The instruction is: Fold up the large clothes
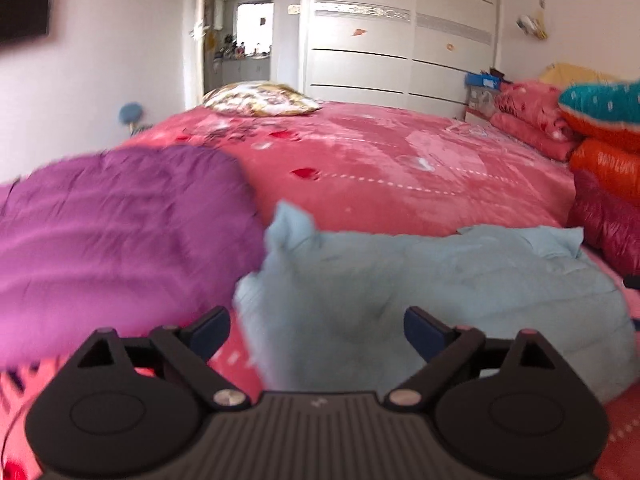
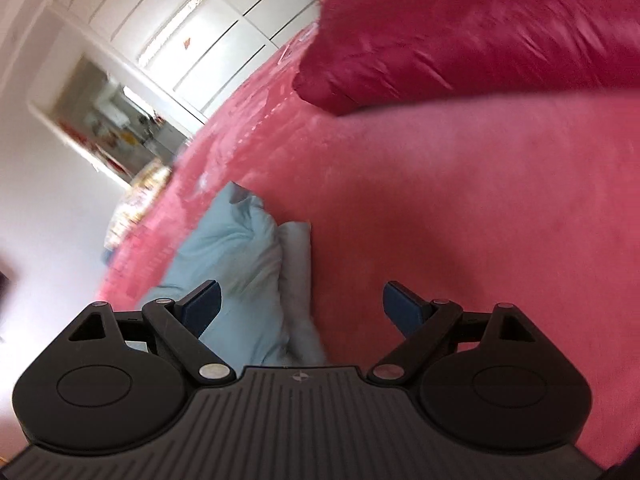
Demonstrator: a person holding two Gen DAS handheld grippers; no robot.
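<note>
A light blue garment (image 1: 420,280) lies bunched on the pink bedspread (image 1: 380,168), right in front of my left gripper (image 1: 316,330), which is open and empty just above its near edge. A purple garment (image 1: 112,232) lies to its left, blurred. In the tilted right wrist view the blue garment (image 2: 232,264) shows at lower left, partly behind the left finger. My right gripper (image 2: 300,306) is open and empty, hovering over the blue garment's edge and the pink bedspread (image 2: 480,220).
A dark red shiny jacket (image 2: 460,32) lies at the bed's right; it also shows in the left wrist view (image 1: 608,228) under orange (image 1: 608,164) and teal bedding (image 1: 604,100). A floral pillow (image 1: 260,98) sits at the far end. White wardrobe (image 1: 400,32) and doorway stand behind.
</note>
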